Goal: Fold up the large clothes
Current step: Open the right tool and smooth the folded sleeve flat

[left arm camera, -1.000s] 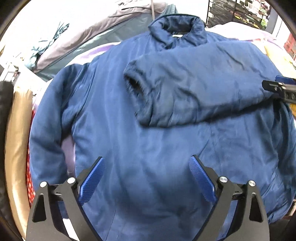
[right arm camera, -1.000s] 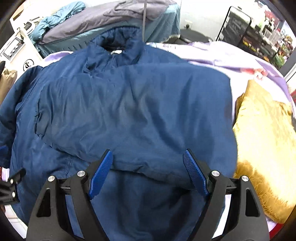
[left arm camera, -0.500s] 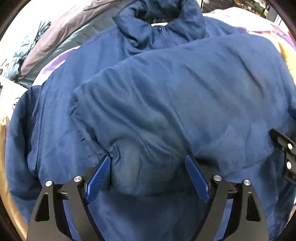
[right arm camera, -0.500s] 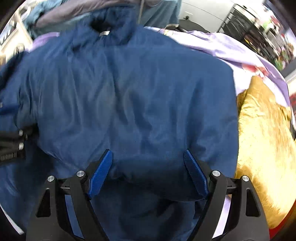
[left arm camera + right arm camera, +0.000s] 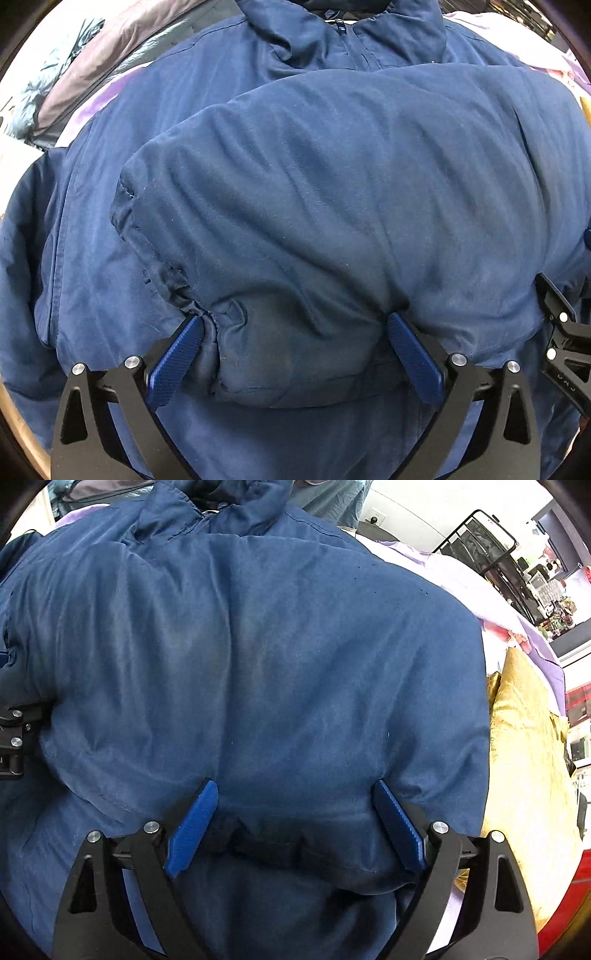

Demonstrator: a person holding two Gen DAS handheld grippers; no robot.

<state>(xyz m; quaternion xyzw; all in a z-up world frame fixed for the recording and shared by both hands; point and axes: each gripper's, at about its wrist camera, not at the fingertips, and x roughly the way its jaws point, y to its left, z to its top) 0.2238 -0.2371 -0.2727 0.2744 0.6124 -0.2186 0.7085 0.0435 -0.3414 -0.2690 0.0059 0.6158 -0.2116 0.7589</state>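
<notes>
The padded navy-blue fabric jacket (image 5: 332,206), spread just ahead of both claws, looks bulky, soft and springy, so the wide-open left gripper (image 5: 293,341) and wide-open right gripper (image 5: 295,814) should pinch its folded sleeve's (image 5: 280,834) thick lower edge between their fingers.

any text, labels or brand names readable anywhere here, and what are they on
None can be read.
Right gripper: pale marks on its black body at the left view's edge, too small and distorted.
Jacket: small tab at the collar zip, no legible print.
Shelf clutter behind: too blurred.
</notes>
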